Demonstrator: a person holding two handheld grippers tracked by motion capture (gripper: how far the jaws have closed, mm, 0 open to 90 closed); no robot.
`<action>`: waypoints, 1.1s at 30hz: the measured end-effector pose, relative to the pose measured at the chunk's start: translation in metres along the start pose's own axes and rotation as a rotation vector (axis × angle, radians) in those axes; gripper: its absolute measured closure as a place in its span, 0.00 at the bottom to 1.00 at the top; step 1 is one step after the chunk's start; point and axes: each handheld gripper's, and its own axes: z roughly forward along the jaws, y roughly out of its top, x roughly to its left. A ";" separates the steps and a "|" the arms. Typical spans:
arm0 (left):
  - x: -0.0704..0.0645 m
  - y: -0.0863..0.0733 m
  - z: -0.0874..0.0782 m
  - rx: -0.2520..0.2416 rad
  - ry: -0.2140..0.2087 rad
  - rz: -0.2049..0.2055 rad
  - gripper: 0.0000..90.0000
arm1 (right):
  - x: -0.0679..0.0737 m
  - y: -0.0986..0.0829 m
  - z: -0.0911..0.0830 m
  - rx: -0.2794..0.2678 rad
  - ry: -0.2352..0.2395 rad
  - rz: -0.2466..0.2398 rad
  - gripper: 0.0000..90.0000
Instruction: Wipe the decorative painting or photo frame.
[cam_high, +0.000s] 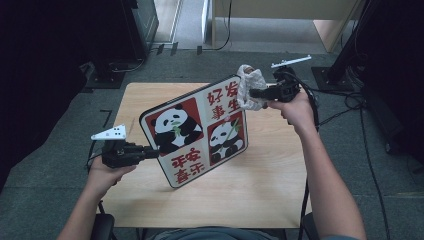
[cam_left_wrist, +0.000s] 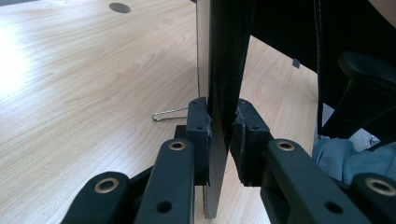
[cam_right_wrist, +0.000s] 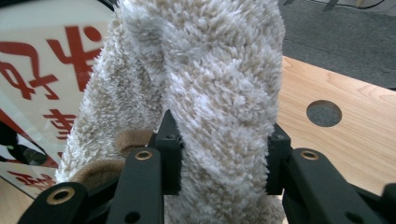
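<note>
Lab or office workspace — grey carpet floor (cam_high: 45, 200), plain wooden table (cam_high: 265, 185), trailing cables (cam_high: 372, 165), dark equipment stands (cam_high: 107, 75)

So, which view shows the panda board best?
The high view: the whole board with its pandas and red characters, tilted above the table. The left gripper view shows its thin edge between the jaws; the right gripper view shows a corner behind the cloth.

- In the left gripper view the panda board (cam_left_wrist: 219, 70) is seen edge-on and runs off the top of the frame, so its printed face can't be seen there.
- In the right gripper view the fluffy cloth (cam_right_wrist: 210, 93) covers most of the board's right side, and the red characters at the left get cropped.
- The bench (cam_high: 280, 200) front edge sits behind the person's torso at the bottom of the high view.
</note>
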 end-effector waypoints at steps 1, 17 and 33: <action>0.000 0.000 0.000 0.000 -0.001 0.000 0.88 | 0.000 -0.002 0.002 0.007 -0.003 0.004 0.68; 0.000 0.000 0.001 0.001 -0.004 0.003 0.88 | -0.009 -0.024 0.013 0.016 0.005 -0.001 0.69; -0.001 0.000 0.001 0.002 -0.003 0.003 0.88 | -0.019 -0.046 0.025 0.046 0.002 -0.028 0.69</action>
